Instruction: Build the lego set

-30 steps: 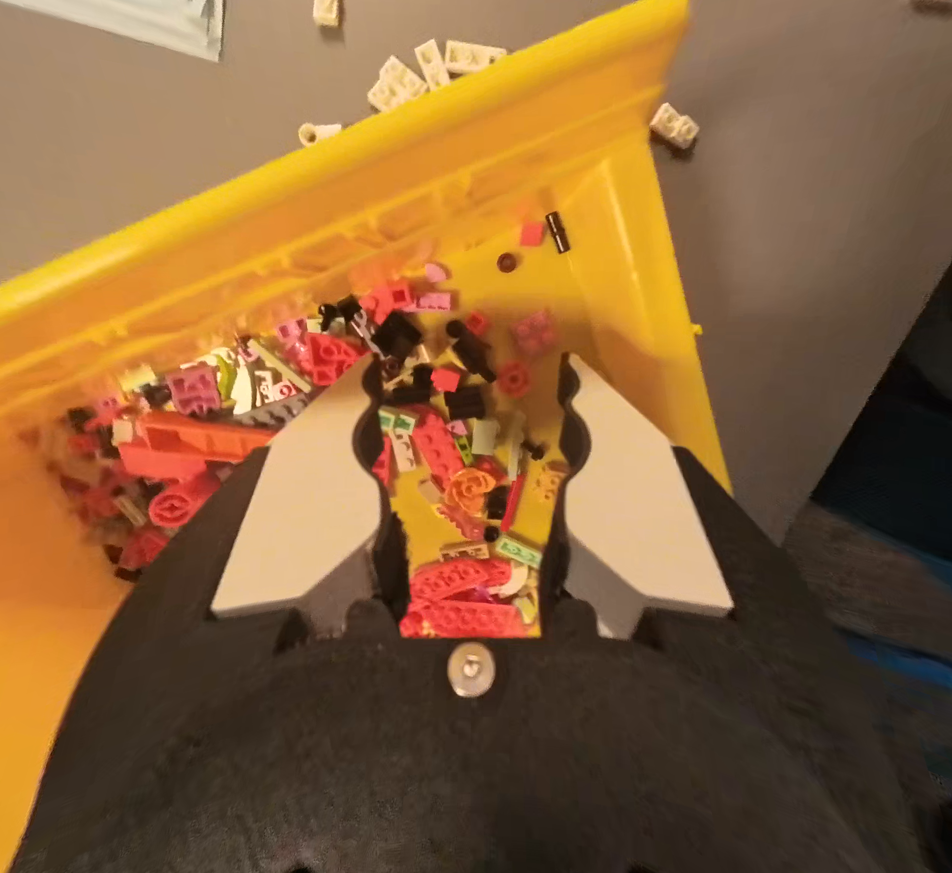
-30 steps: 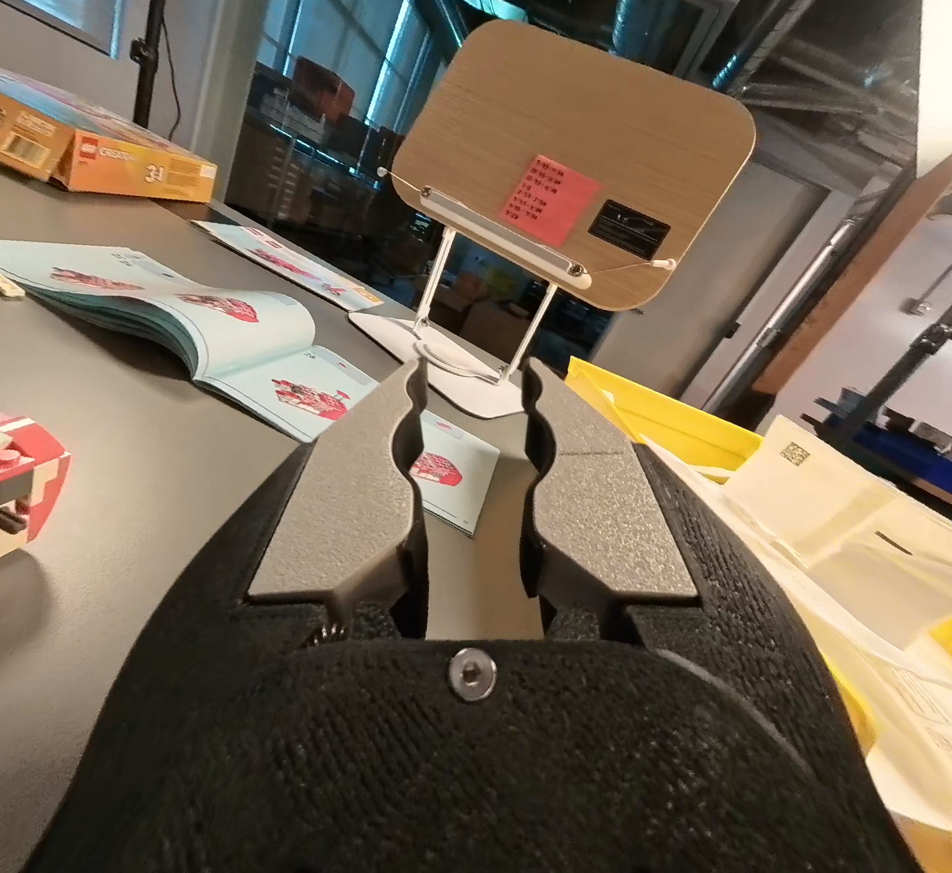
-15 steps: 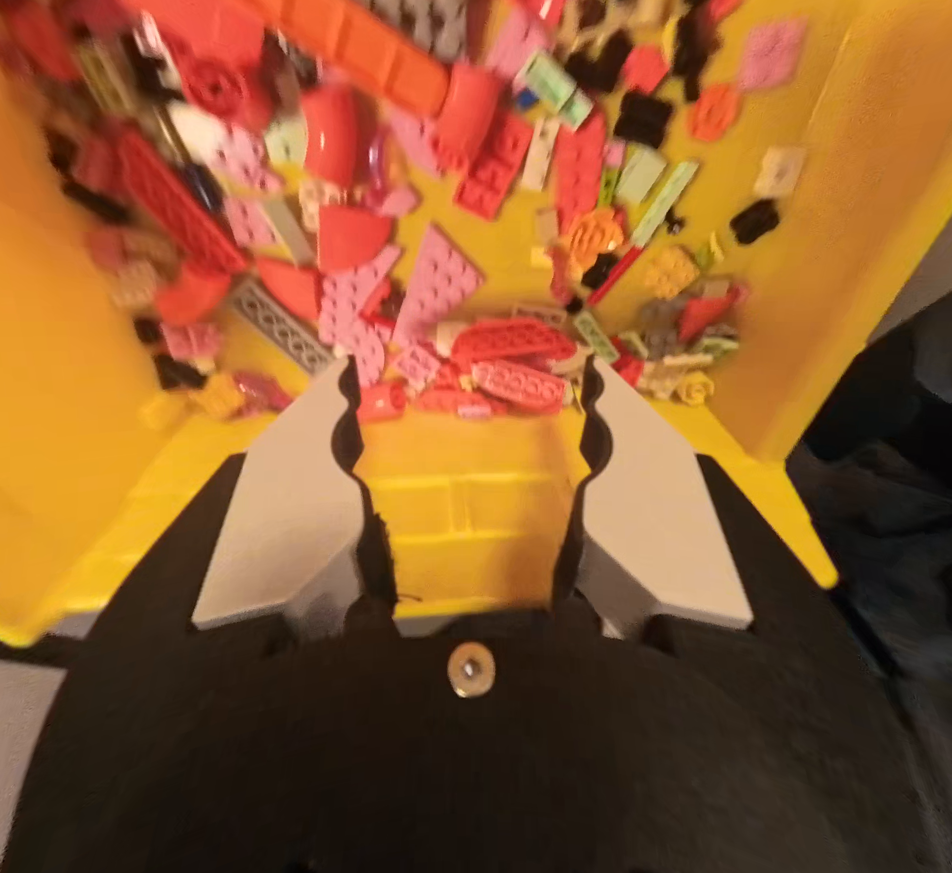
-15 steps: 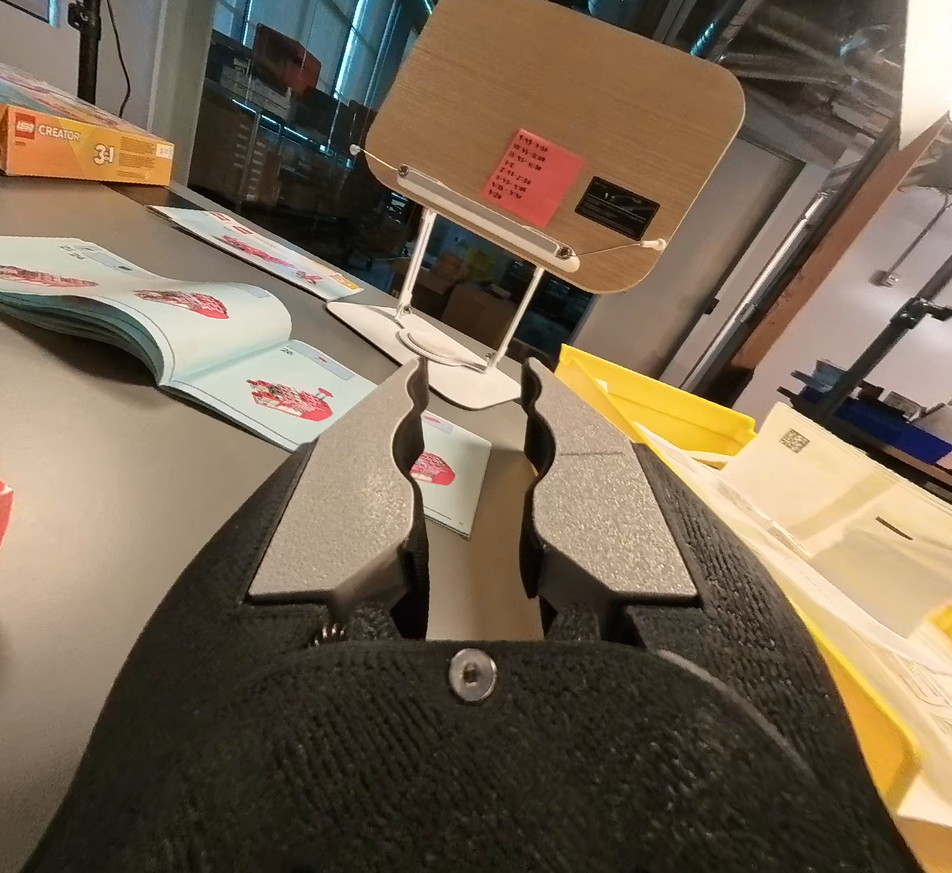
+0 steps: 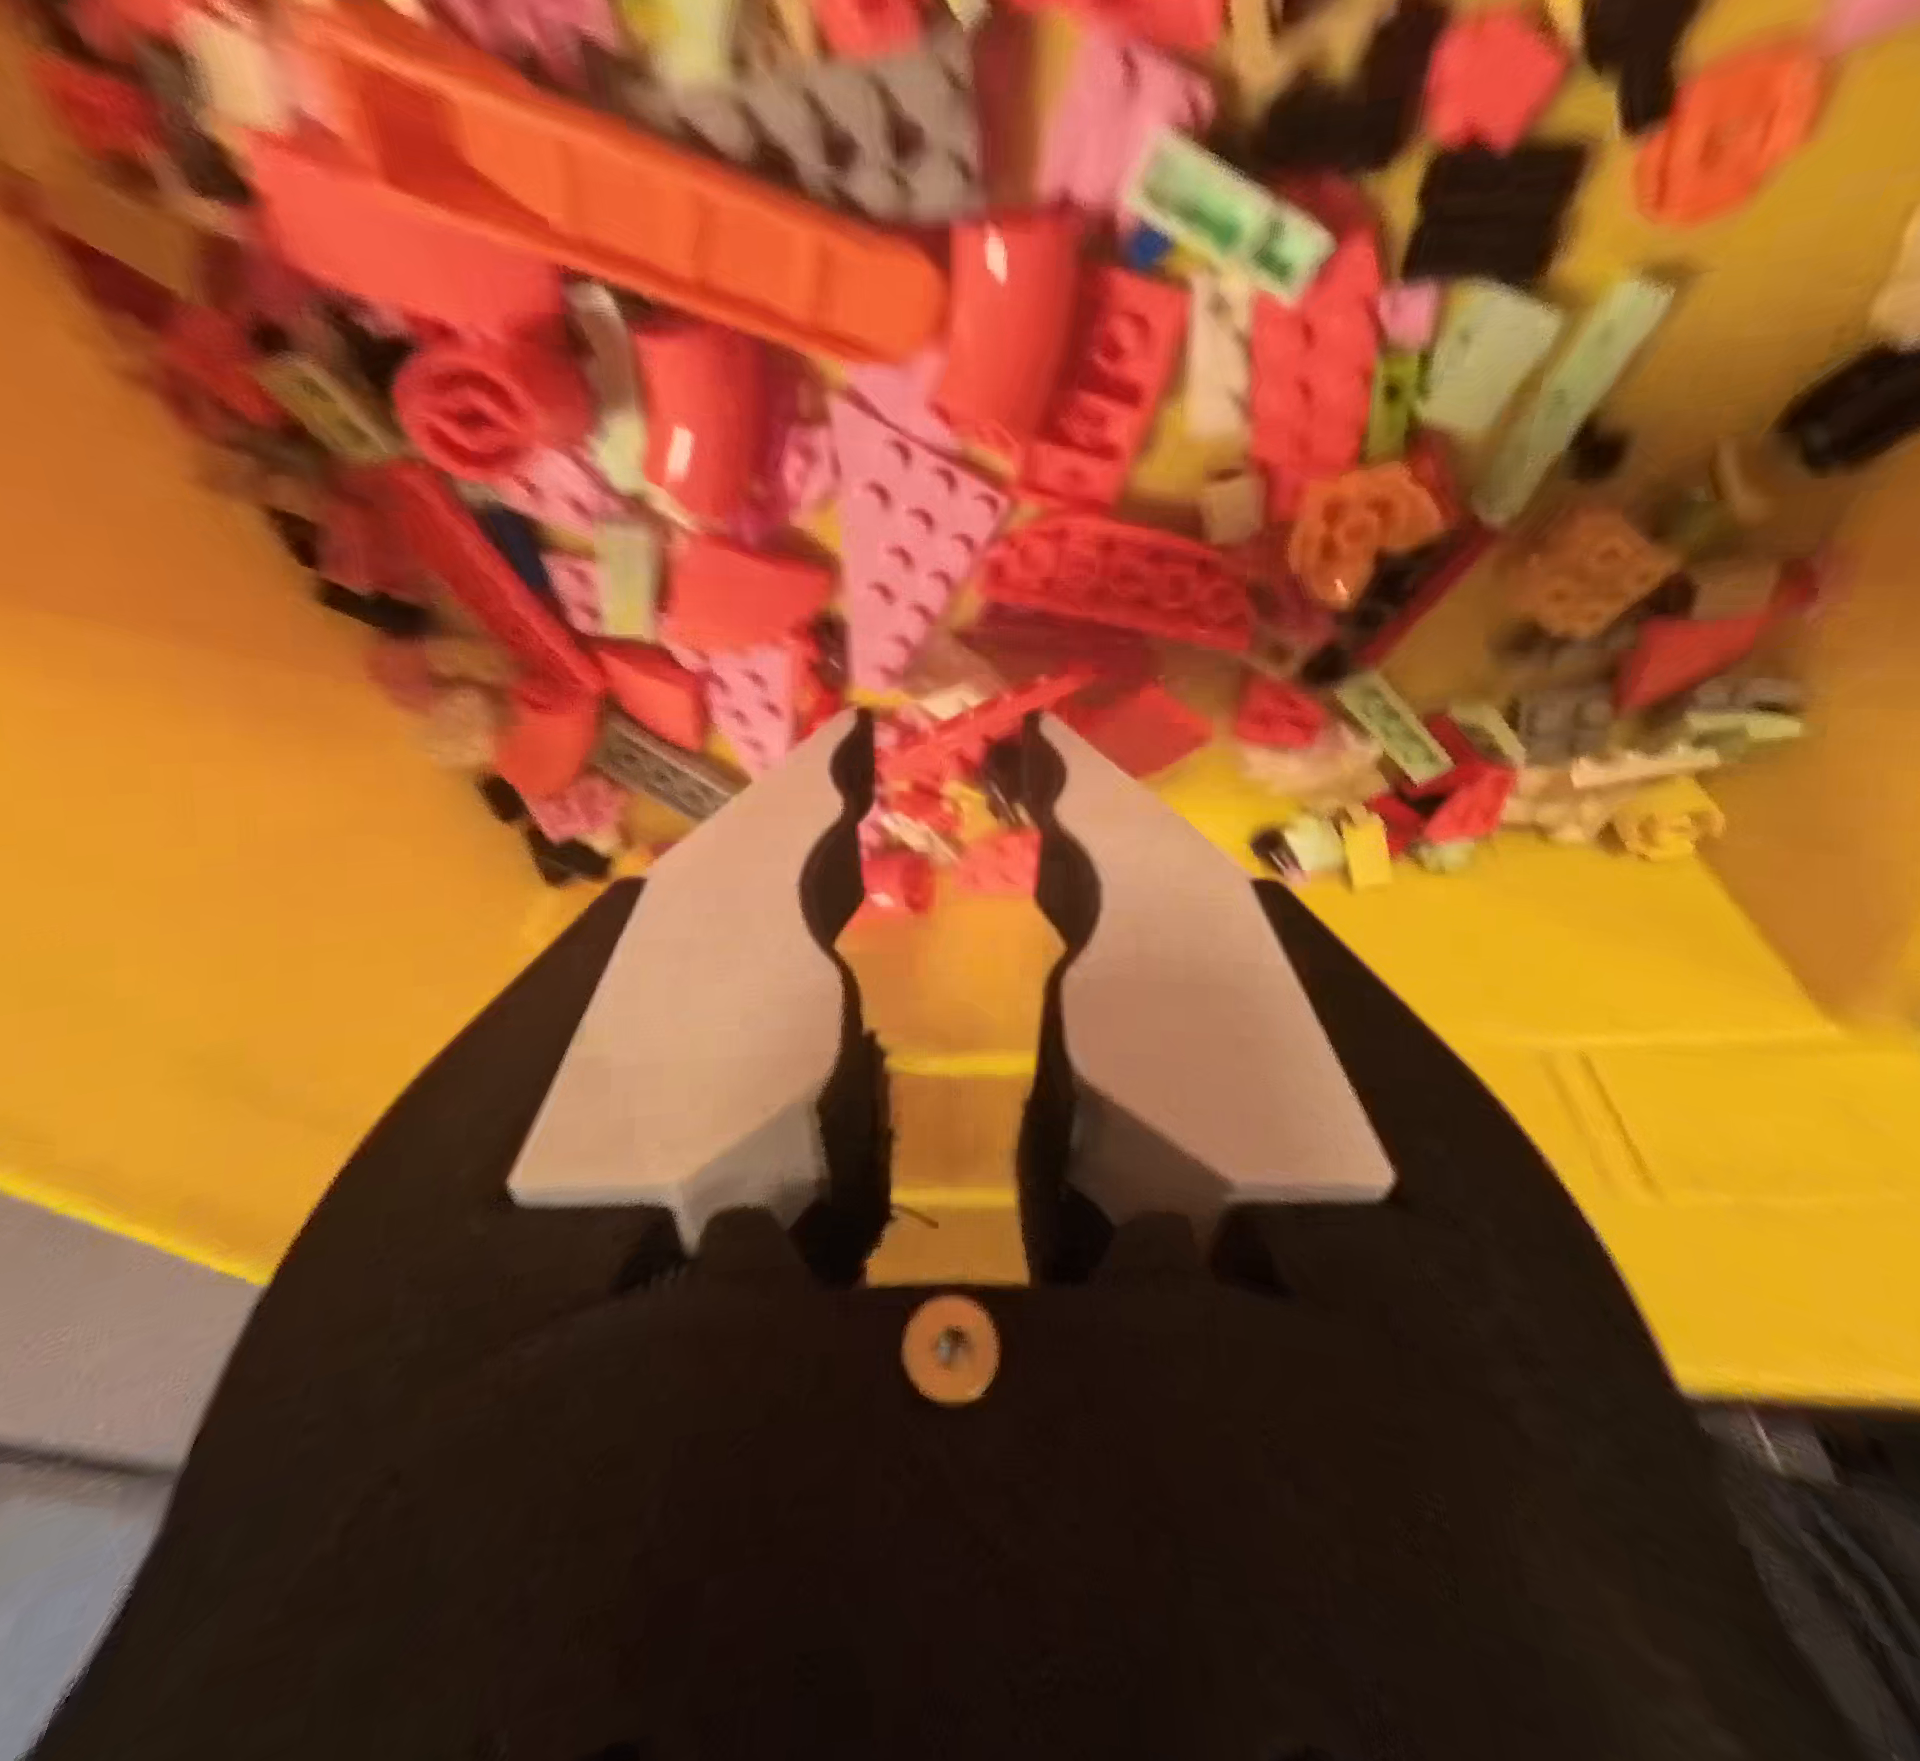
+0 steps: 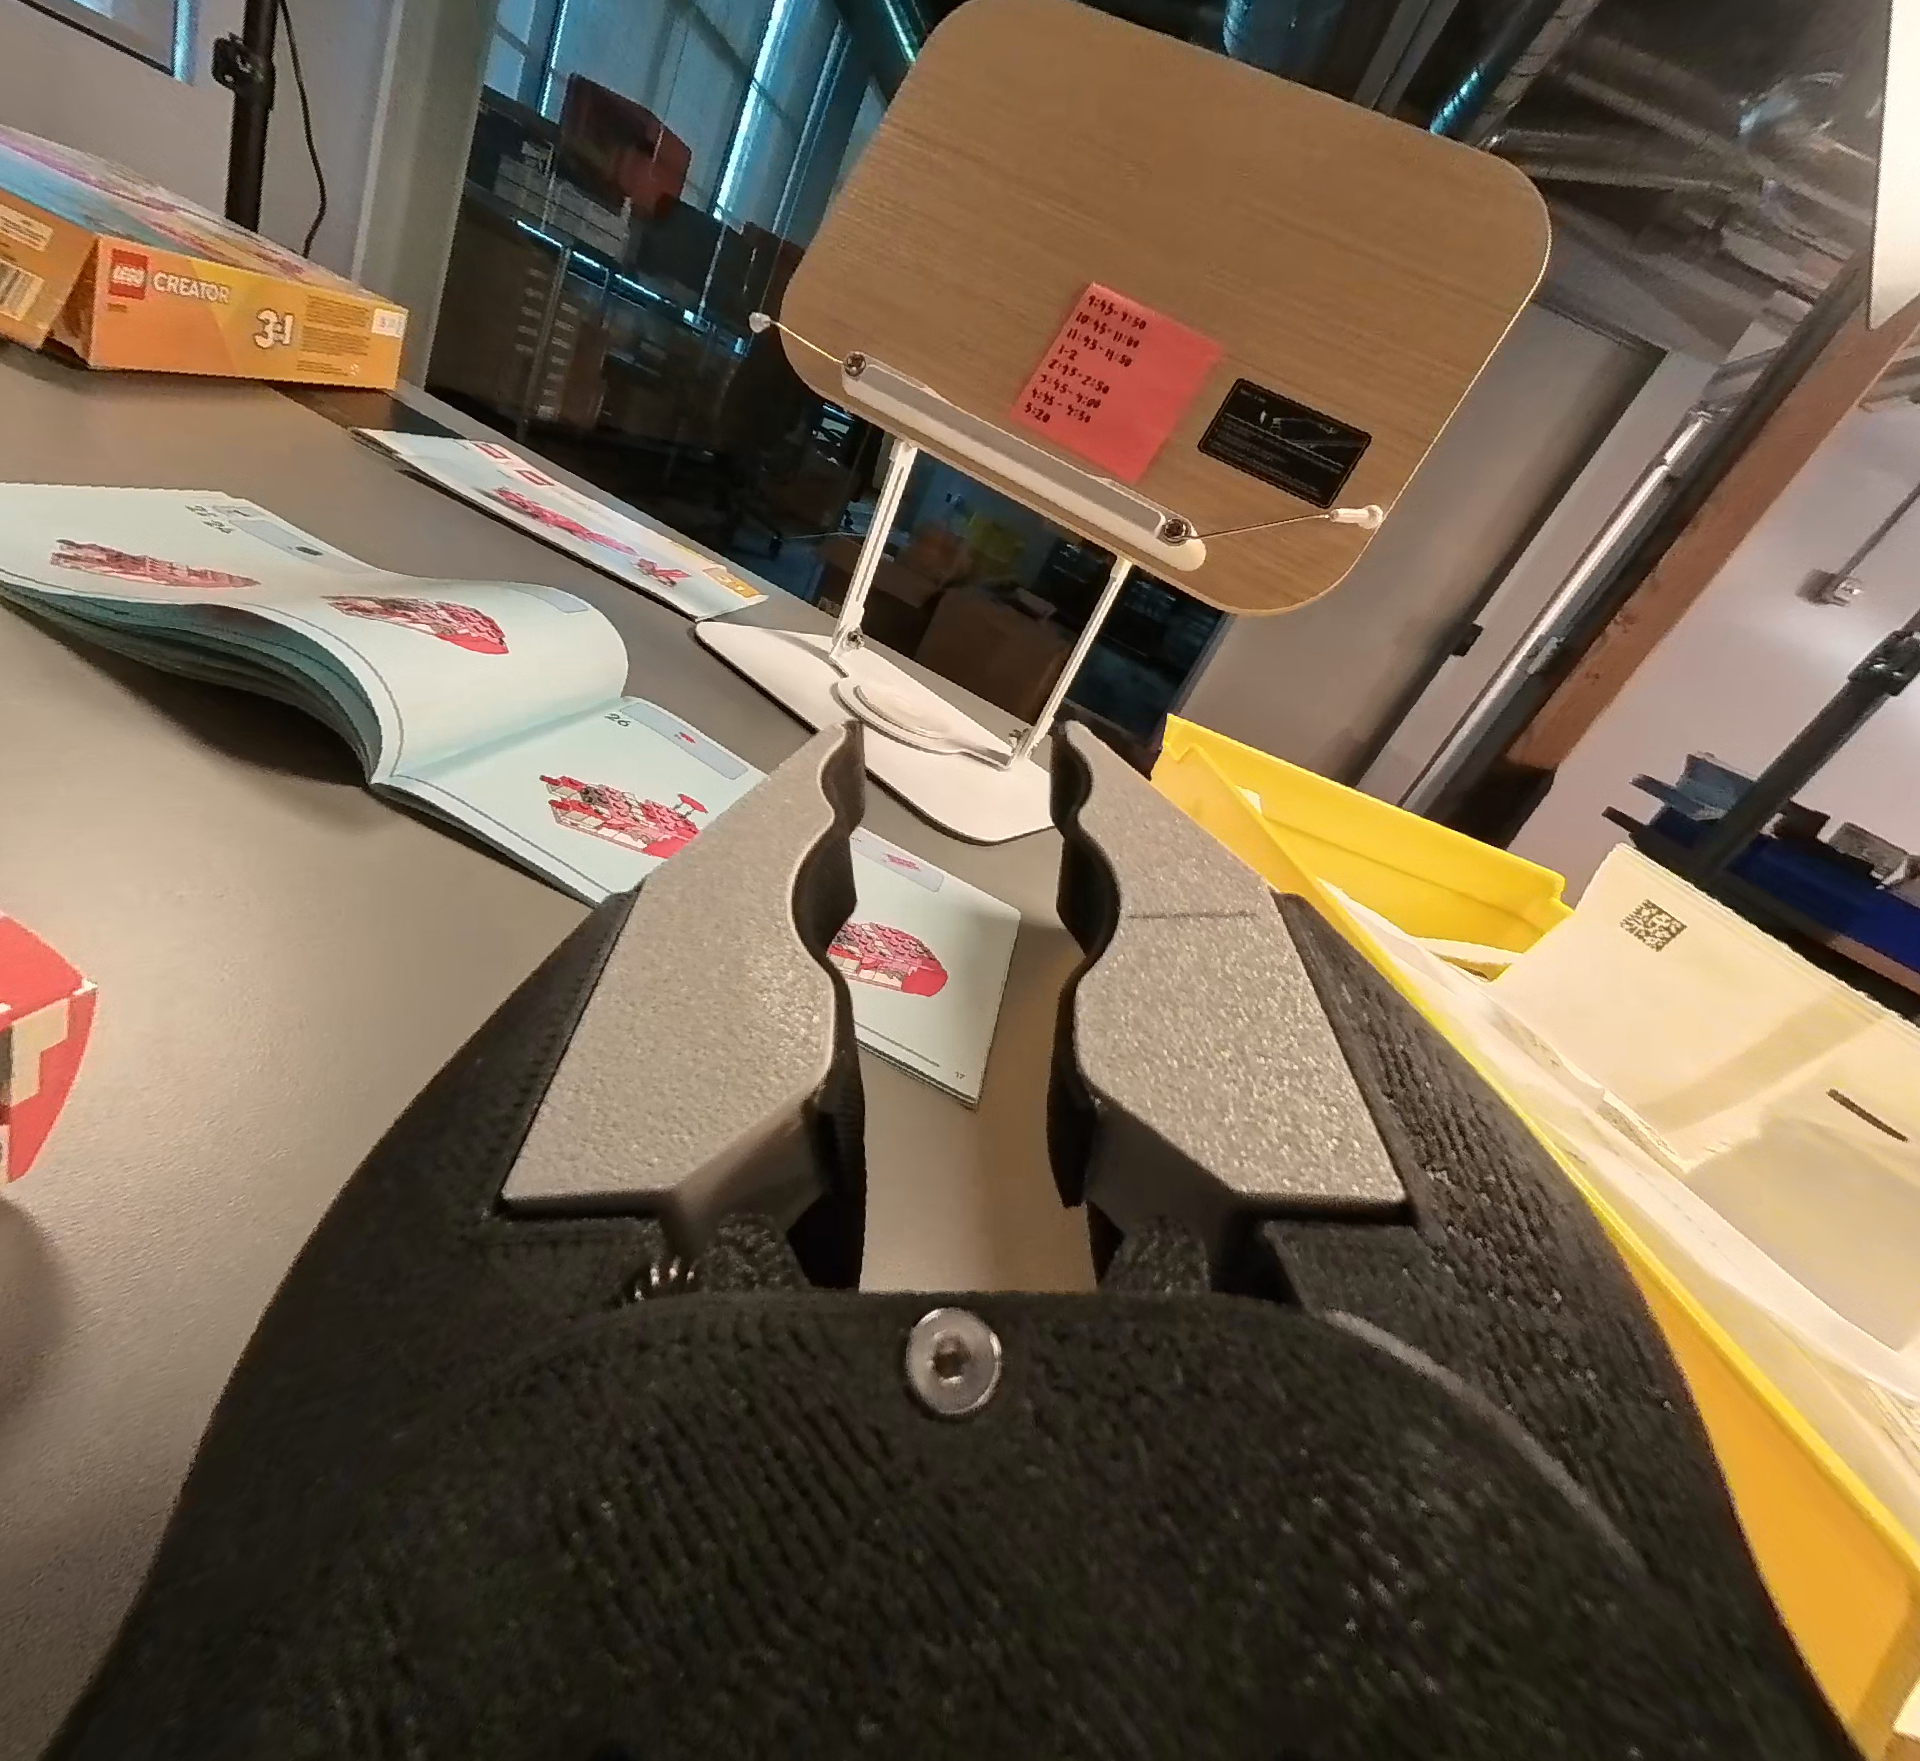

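Note:
In the left wrist view my left gripper (image 5: 943, 735) reaches down into a yellow bin (image 5: 1351, 984) full of loose bricks. The picture is blurred by motion. Its jaws stand narrow, around a small heap of red pieces (image 5: 935, 776) at the near edge of the pile, and a dark gap shows beside the right pad. A pink wedge plate (image 5: 914, 548) and a red curved brick (image 5: 1112, 579) lie just beyond the tips. In the right wrist view my right gripper (image 6: 956, 745) is open and empty above the grey table (image 6: 208, 932), facing a wooden book stand (image 6: 1164, 257).
A long orange piece (image 5: 644, 225) lies across the pile. On the table are an open instruction booklet (image 6: 468, 662), a second booklet (image 6: 582, 516), an orange box (image 6: 239, 309) and a red and white brick build (image 6: 42, 1036). A yellow bin (image 6: 1351, 838) with pale paper bags (image 6: 1714, 1036) stands at the right. My hands' fingertips stand some 55 centimetres from each other.
My left gripper dropped deeper into the bin toward the near edge of the pile, opened wide, then narrowed its jaws around small red pieces. My right gripper only shifted slightly.

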`<action>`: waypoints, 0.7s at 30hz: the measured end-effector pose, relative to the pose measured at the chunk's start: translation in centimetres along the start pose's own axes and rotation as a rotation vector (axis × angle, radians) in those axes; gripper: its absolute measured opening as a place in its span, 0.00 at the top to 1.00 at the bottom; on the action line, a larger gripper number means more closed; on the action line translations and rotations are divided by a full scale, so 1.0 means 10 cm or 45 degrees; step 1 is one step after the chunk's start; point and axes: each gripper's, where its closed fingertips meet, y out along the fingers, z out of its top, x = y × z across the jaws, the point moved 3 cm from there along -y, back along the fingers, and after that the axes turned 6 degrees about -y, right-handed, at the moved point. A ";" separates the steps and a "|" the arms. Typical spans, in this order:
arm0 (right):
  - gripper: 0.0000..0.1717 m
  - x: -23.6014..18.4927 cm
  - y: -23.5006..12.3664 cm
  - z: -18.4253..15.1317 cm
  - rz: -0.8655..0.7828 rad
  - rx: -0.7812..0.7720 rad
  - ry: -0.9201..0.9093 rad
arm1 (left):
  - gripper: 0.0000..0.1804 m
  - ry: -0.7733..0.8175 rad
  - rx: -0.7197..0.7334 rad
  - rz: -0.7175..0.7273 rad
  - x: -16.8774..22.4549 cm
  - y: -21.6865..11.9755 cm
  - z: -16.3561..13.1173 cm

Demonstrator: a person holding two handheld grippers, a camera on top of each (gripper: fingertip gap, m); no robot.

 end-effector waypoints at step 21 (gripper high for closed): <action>0.82 -0.02 -0.02 0.04 0.028 0.045 0.037 | 0.86 -0.475 -0.004 0.254 -0.76 -0.10 -0.30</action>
